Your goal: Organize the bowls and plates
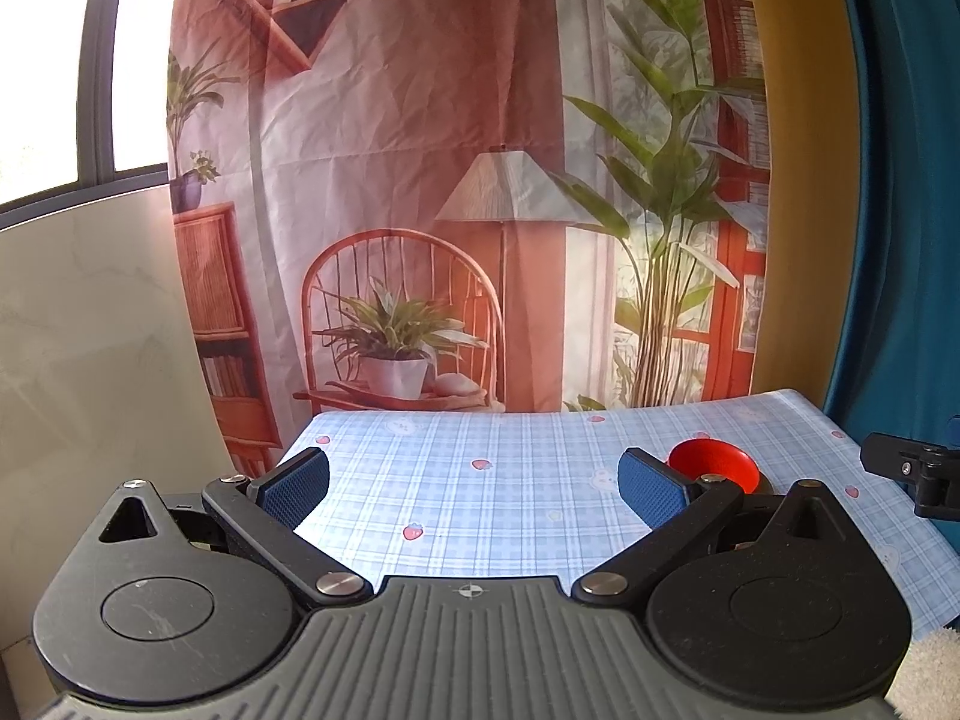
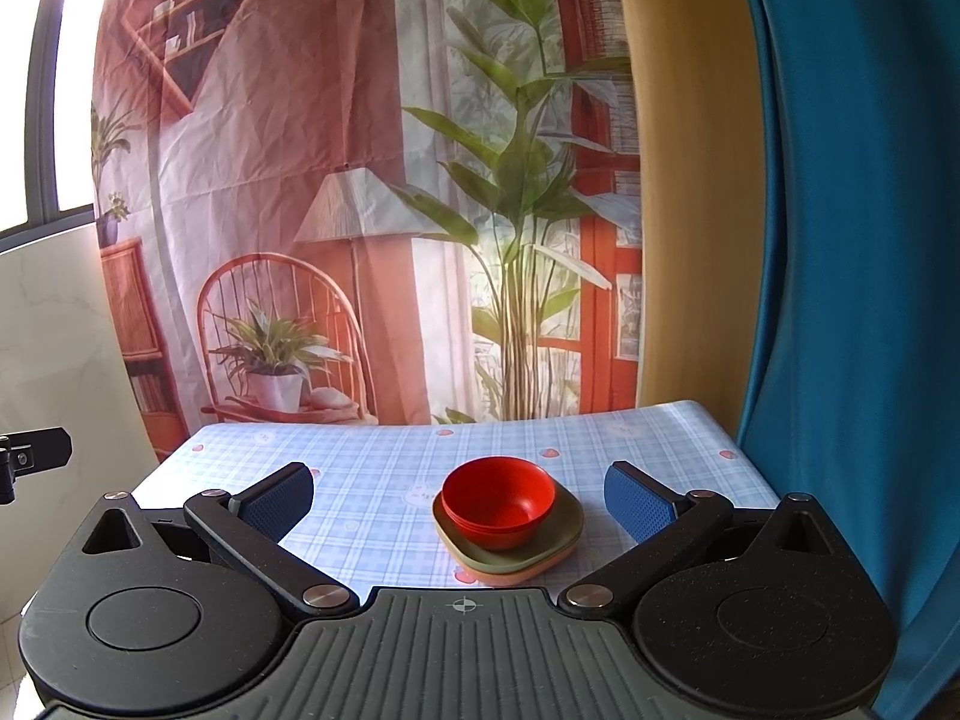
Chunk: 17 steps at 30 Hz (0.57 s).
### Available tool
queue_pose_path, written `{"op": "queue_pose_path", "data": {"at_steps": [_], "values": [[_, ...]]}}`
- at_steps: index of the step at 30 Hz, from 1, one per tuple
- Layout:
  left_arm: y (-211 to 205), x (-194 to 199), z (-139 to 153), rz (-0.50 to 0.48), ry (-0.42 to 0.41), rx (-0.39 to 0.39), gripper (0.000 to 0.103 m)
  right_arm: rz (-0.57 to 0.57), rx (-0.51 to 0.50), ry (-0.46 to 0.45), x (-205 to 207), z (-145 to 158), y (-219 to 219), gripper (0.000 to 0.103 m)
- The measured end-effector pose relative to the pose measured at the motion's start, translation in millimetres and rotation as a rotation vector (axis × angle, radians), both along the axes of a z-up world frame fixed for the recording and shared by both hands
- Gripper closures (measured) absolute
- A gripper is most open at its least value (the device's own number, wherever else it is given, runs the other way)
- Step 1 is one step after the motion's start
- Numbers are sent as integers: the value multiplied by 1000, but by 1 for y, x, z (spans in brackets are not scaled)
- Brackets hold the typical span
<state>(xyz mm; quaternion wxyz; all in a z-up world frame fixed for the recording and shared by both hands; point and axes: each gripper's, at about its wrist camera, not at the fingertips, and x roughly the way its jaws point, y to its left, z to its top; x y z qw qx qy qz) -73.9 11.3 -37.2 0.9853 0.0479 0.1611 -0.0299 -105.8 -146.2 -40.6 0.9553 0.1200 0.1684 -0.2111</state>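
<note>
Right claw point(image 2: 459, 501), nearest the lens, stands wide open and empty, its blue pads point(image 2: 639, 504) spread to either side of the stack without touching it. Left claw point(image 1: 474, 486) is likewise open and empty, over bare checked cloth on the counter point(image 1: 510, 516).

Stack, right wrist view: red bowls point(image 2: 498, 498), seemingly several nested since more than one rim line shows, sit in a green plate point(image 2: 561, 531), which rests on an orange plate point(image 2: 510, 576) of which only the near edge shows. Nothing lies in the top bowl. From the left wrist view only the bowl's rim point(image 1: 711, 462) shows, to the right behind a pad.

Handling, judged by look: matte, thin-walled ware, probably light, stiff plastic, not fragile but smooth. A pinch across one bowl wall at the rim should hold; the plates offer only shallow raised edges. Nested pieces may lift together or slip apart.
</note>
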Motion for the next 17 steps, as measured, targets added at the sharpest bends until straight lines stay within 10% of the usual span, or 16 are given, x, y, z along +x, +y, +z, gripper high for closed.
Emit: {"op": "queue_pose_path", "data": {"at_steps": [17], "values": [[0, 2, -2, -19, 10, -10, 0, -1, 1, 0, 0, 0, 1, 0]]}}
